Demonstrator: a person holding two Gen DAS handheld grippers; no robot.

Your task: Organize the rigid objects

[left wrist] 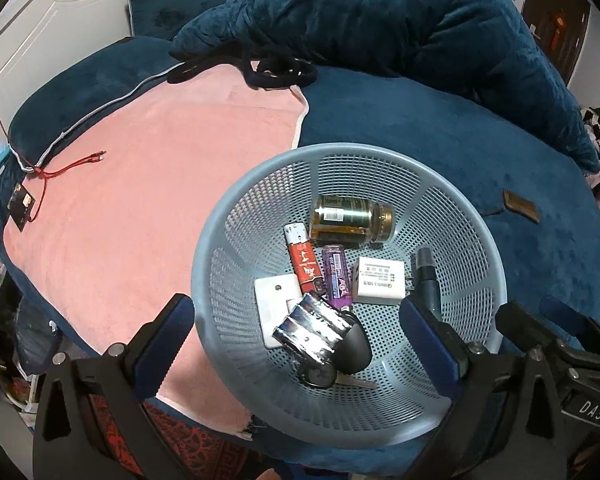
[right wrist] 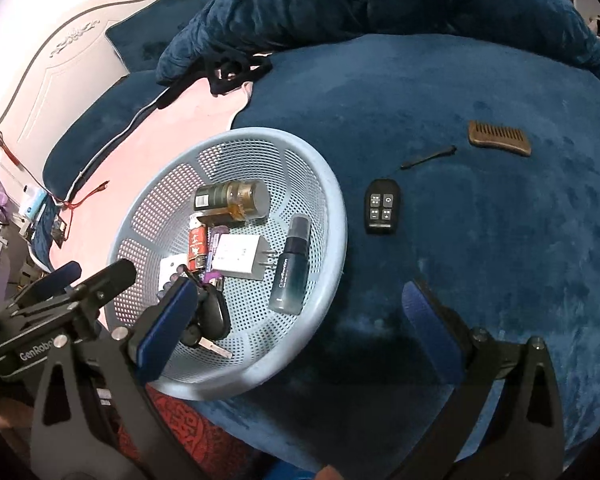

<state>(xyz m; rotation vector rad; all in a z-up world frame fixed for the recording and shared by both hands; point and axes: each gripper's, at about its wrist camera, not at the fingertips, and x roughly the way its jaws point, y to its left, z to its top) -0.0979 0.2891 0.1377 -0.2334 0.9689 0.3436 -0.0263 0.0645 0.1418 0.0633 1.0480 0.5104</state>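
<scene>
Bedding in dark blue plush fills both views, with a pink towel (left wrist: 140, 184) spread across the left half of the left wrist frame and a rumpled duvet (left wrist: 380, 20) along the top.

I note the light blue mesh basket (left wrist: 476, 236) at lower centre of that frame, resting on the blue cover with its left edge over the towel. It serves as the collection point, and most items are already inside: a glass jar (left wrist: 350, 218) lying on its side at the back, a red lighter (left wrist: 304, 262) and a purple lighter (left wrist: 336, 276) side by side, a white charger (left wrist: 380, 280), a white adapter (left wrist: 274, 292) partly under a foil-wrapped battery pack (left wrist: 312, 330), a key fob with key (left wrist: 352, 346), and a dark spray bottle (right wrist: 292, 268) leaning against the right wall.

Outside the basket, in the right wrist frame, three items lie on the cover: a black remote (right wrist: 379, 207) just beside the rim at centre, a thin black stick (right wrist: 428, 157) above it, and a wooden comb (right wrist: 499, 137) at upper right. I judge these are what remains to be gathered.

My left gripper (left wrist: 296, 328) hangs over the basket, fingers spread wide, holding nothing. My right gripper (right wrist: 300, 320) is likewise spread and empty, its left finger over the basket and its right over bare cover, so I judge the remote the likeliest next pick.
</scene>
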